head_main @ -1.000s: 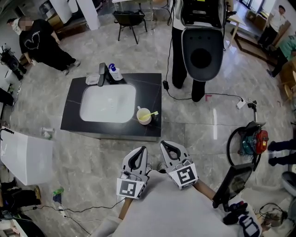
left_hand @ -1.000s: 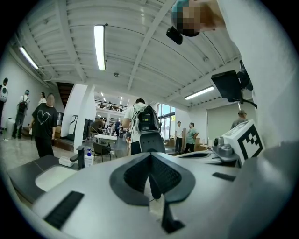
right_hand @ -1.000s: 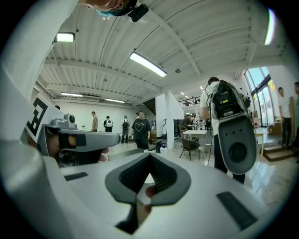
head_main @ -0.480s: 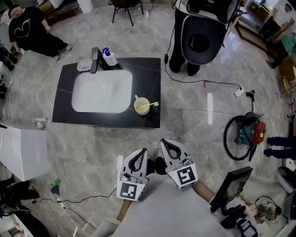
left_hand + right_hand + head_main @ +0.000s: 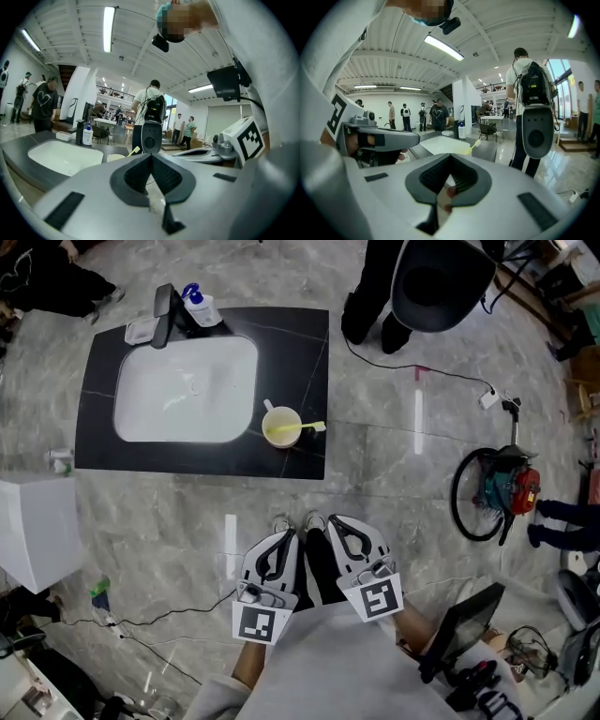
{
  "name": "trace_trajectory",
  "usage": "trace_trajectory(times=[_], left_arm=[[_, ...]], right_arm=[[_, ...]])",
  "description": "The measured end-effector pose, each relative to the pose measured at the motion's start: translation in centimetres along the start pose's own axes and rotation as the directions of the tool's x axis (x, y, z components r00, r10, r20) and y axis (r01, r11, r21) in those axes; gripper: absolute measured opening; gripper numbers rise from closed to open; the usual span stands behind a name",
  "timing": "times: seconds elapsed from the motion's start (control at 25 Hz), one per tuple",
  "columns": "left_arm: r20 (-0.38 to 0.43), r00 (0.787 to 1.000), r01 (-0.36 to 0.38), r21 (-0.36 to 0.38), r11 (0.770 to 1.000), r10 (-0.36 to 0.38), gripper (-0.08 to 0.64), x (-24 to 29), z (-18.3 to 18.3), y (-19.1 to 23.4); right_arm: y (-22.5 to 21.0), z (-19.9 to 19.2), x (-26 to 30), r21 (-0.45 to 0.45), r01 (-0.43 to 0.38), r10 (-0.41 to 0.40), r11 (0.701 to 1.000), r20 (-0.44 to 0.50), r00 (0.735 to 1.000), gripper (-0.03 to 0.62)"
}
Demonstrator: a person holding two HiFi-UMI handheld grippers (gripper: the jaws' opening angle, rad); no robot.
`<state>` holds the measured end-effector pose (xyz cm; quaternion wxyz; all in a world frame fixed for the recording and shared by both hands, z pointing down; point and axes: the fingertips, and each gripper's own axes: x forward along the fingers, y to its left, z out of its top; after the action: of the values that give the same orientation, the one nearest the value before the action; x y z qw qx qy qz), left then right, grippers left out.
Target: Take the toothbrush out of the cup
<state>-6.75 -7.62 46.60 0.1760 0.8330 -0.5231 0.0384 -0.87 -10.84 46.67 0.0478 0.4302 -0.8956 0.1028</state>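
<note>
A pale yellow cup [image 5: 281, 427] stands on the black counter [image 5: 300, 352] near its front right corner, to the right of the white sink [image 5: 186, 388]. A yellow-green toothbrush [image 5: 309, 427] leans out of the cup to the right. My left gripper [image 5: 285, 536] and right gripper [image 5: 338, 522] hang side by side over the floor, well short of the counter, both shut and empty. The left gripper view has its jaws [image 5: 151, 157] shut, with the toothbrush [image 5: 134, 151] far ahead. In the right gripper view the gripper [image 5: 450, 157] is shut too, and the toothbrush [image 5: 475, 144] shows beyond it.
A black faucet [image 5: 164, 313], a soap bottle [image 5: 199, 307] and a soap dish [image 5: 139, 330] sit at the sink's back edge. A person with a large black pack [image 5: 427, 282] stands right of the counter. A red and teal machine [image 5: 506, 491] and cables lie on the floor at right; a white box [image 5: 33, 531] at left.
The head view has tipped down: the counter and cup slid toward the top left of the picture. Both grippers sank slightly and rolled, staying shut and side by side.
</note>
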Motion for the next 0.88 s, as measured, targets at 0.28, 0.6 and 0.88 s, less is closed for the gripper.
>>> trace_trajectory(times=[0.28, 0.6, 0.88], left_arm=[[-0.001, 1.000, 0.006, 0.022, 1.000, -0.006, 0.003, 0.3, -1.1, 1.2], [0.041, 0.998, 0.037, 0.022, 0.999, -0.038, 0.004, 1.4, -1.3, 1.3], [0.038, 0.998, 0.048, 0.028, 0.998, -0.049, 0.003, 2.3, -1.6, 2.2]], right_arm=[[0.1, -1.7, 0.4, 0.046, -0.031, 0.033, 0.998, -0.029, 0.999, 0.005], [-0.5, -1.6, 1.5, 0.115, -0.054, 0.055, 0.992, -0.002, 0.998, 0.005], [-1.3, -1.8, 3.0, 0.081, -0.054, 0.054, 0.995, 0.001, 0.999, 0.005]])
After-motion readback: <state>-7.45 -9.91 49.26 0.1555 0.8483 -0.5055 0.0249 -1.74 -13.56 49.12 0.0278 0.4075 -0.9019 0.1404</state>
